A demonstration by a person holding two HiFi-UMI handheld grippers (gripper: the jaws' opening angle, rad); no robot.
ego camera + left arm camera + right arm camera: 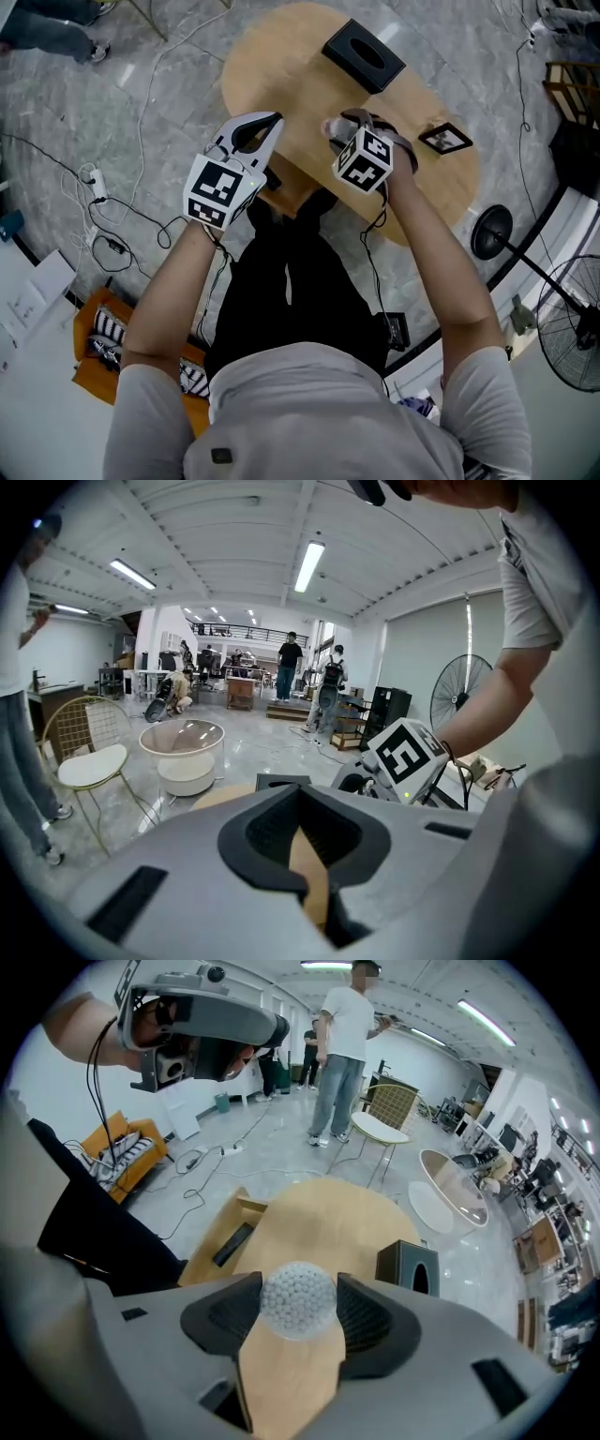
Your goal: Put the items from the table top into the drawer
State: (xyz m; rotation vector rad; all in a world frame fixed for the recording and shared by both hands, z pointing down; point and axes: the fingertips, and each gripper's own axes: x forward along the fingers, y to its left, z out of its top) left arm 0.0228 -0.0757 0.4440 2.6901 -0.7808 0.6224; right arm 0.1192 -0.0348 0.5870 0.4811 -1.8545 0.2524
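Right tool [297,1286] pinches a white ball [297,1302] between its dark pads; the ball is round, pale and dimpled all over. It hangs over the near part of the wooden tabletop [328,1218], where bare wood lies on all sides. Down to the left, past the tabletop's edge, the drawer [202,1241] stands open with a dark flat thing [232,1243] inside. A black tissue box [409,1267] sits well apart on the far right. A small picture frame [445,139] lies near the right edge. Left tool [300,794], jaws pressed together and empty, hovers by the tabletop's left edge.
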